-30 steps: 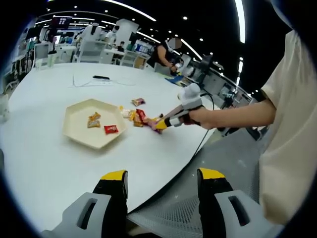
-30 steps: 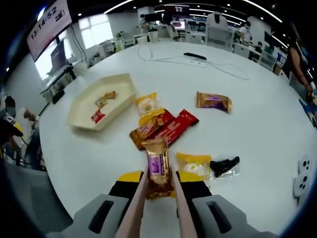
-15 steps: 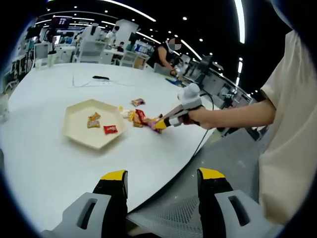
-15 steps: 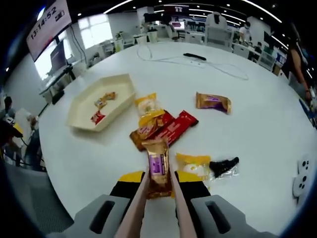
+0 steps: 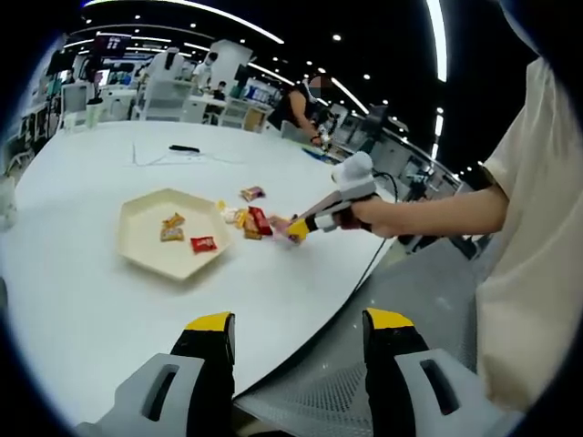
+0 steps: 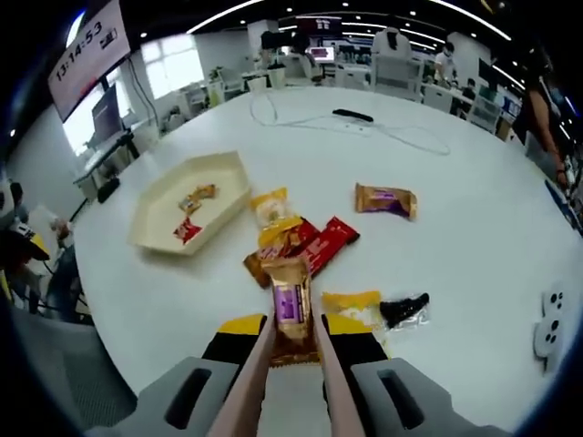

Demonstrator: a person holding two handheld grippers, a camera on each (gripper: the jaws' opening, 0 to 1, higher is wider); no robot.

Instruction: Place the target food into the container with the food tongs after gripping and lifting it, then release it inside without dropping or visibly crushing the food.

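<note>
Right gripper view, tongs [image 6: 291, 320] clamped on gold-brown snack packet [image 6: 290, 305] with purple label, left tongs [image 5: 296, 330] apart.

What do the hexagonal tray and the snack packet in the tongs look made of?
Hexagonal tray: cream, matte, even colour with smooth moulded walls, so probably plastic or melamine; ceramic can't be ruled out. Snack packet: glossy gold-brown printed film with a purple label and crimped ends, likely foil-laminate plastic wrap. Tongs: smooth tan arms, material unclear.

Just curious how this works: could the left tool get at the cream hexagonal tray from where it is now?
Probably not without moving forward. The left tool hangs open near the table's edge, well short of the cream hexagonal tray. Bare tabletop lies between them, so nothing blocks the way.
</note>
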